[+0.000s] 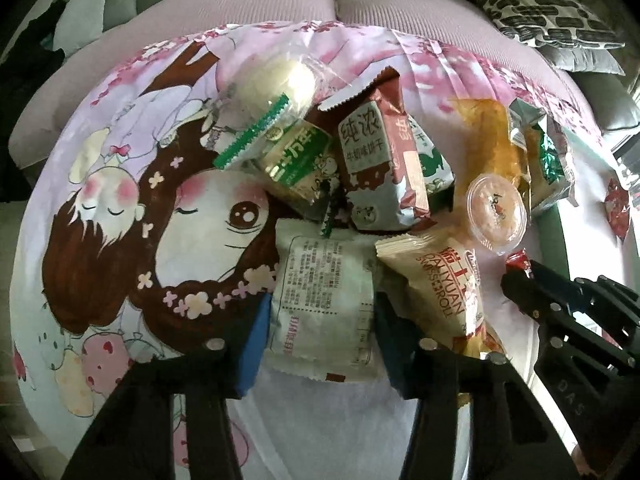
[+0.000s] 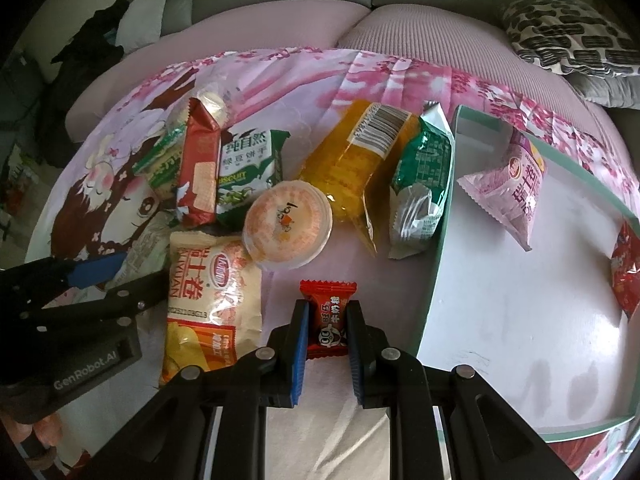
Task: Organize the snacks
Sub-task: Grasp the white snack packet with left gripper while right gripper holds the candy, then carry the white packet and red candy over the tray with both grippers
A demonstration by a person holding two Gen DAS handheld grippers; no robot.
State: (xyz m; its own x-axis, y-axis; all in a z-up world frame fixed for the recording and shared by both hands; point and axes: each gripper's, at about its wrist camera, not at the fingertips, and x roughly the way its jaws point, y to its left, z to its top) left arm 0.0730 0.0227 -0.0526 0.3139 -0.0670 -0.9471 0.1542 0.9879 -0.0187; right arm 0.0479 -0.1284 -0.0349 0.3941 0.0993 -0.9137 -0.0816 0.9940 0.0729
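Observation:
A heap of snack packs lies on a pink cartoon cloth (image 1: 120,184). My left gripper (image 1: 320,332) is shut on a white packet (image 1: 324,300) with printed text. My right gripper (image 2: 327,334) is shut on a small red candy (image 2: 329,316), just left of a white tray with a green rim (image 2: 436,264). The tray holds a pink Swiss roll pack (image 2: 516,192) and a red pack (image 2: 626,276). A beige Swiss roll pack (image 2: 208,300), a jelly cup (image 2: 288,224), an orange bag (image 2: 352,164) and a green pack (image 2: 420,184) lie close by.
A red biscuit pack (image 2: 198,172), a green-and-white biscuit pack (image 2: 248,176) and a round clear-wrapped cake (image 1: 276,80) sit in the heap. The cloth lies on a pink sofa seat (image 2: 280,24). A black-and-white cushion (image 2: 572,36) is at the far right.

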